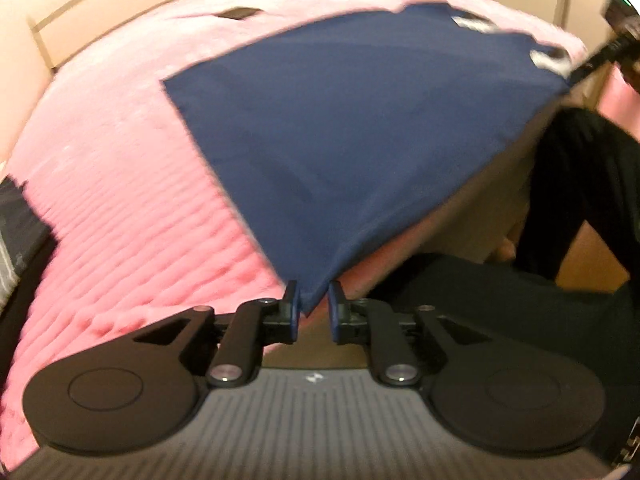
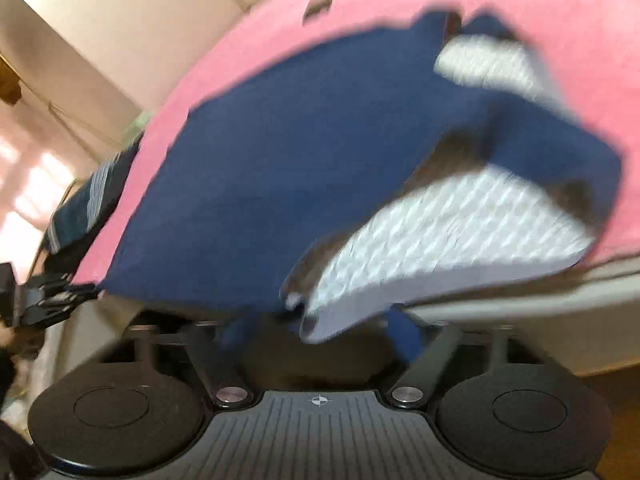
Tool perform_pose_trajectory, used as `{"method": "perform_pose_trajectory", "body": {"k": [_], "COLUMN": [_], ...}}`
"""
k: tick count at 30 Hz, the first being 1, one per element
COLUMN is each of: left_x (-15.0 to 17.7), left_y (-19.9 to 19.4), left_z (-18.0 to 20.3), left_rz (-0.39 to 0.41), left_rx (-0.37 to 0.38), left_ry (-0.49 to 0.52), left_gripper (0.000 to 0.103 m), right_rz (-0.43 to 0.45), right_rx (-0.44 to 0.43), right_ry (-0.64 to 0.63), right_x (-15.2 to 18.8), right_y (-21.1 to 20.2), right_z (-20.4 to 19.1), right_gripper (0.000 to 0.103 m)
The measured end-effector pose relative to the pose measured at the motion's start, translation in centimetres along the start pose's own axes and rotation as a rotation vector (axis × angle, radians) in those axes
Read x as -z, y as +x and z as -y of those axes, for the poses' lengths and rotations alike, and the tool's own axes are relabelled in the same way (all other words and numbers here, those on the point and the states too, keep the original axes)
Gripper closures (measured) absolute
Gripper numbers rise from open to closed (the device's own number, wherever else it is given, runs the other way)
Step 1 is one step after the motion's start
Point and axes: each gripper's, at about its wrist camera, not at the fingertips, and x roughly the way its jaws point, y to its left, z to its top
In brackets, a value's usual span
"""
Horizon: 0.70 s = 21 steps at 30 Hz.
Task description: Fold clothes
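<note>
Left wrist view: left hand-held gripper (image 1: 313, 307) has its jaws nearly together with a corner of the navy garment (image 1: 340, 128) between them; a narrow gap shows either side of the cloth, so I cannot tell whether the pads are pressing. The garment fans out ahead of the gripper across the pink blanket (image 1: 120, 200) on the bed. Right of the gripper the cloth hangs past the bed edge, over a person's dark trouser leg (image 1: 580, 184).

Right wrist view, blurred: right hand-held gripper (image 2: 320, 322) stands with jaws wide. The garment's hem, showing its pale mesh lining (image 2: 452, 240), droops just ahead of and between the fingers, not pinched.

Judgement: to fold cleanly, keep the left corner taut and take the right corner firmly before lifting, then carry both forward together. Open blanket lies ahead and to the left; the bed edge is close underneath, so avoid dragging cloth off it.
</note>
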Motion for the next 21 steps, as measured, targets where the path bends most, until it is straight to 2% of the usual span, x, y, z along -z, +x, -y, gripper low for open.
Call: {"method": "perform_pose_trajectory", "body": {"k": [3, 6, 9, 11, 14, 17, 21], "left_x": [-1.0, -2.9, -4.9, -6.0, -7.0, -6.6, -5.6], "left_y": [-0.8, 0.2, 2.2, 3.9, 6.4, 7.7, 7.0], "left_z": [0.1, 0.9, 1.5, 1.9, 2.1, 1.9, 0.7], "left_rz": [0.061, 0.100, 0.120, 0.112, 0.069, 0.026, 0.002], "left_rx": [-0.015, 0.006, 0.041, 0.071, 0.098, 0.107, 0.091], "left_ry": [-0.036, -0.047, -0.061, -0.078, -0.104, -0.116, -0.157], "left_gripper": [0.090, 0.084, 0.077, 0.077, 0.075, 0.073, 0.070], "right_rz": [0.094, 0.163, 0.175, 0.137, 0.093, 0.133, 0.159], "right_rx": [-0.026, -0.051, -0.077, -0.084, -0.007, 0.036, 0.193], "right_ry": [-0.007, -0.013, -0.014, -0.003, 0.007, 0.063, 0.105], "right_x": [-0.8, -2.7, -4.7, -5.8, -6.3, -5.5, -4.5], "right_y": [-1.3, -0.6, 1.5, 3.2, 4.6, 2.3, -1.7], "right_z": [-0.9, -1.8, -2.1, -1.0, 2.0, 5.7, 8.5], "right_gripper": [0.027, 0.027, 0.027, 0.027, 0.027, 0.027, 0.027]}}
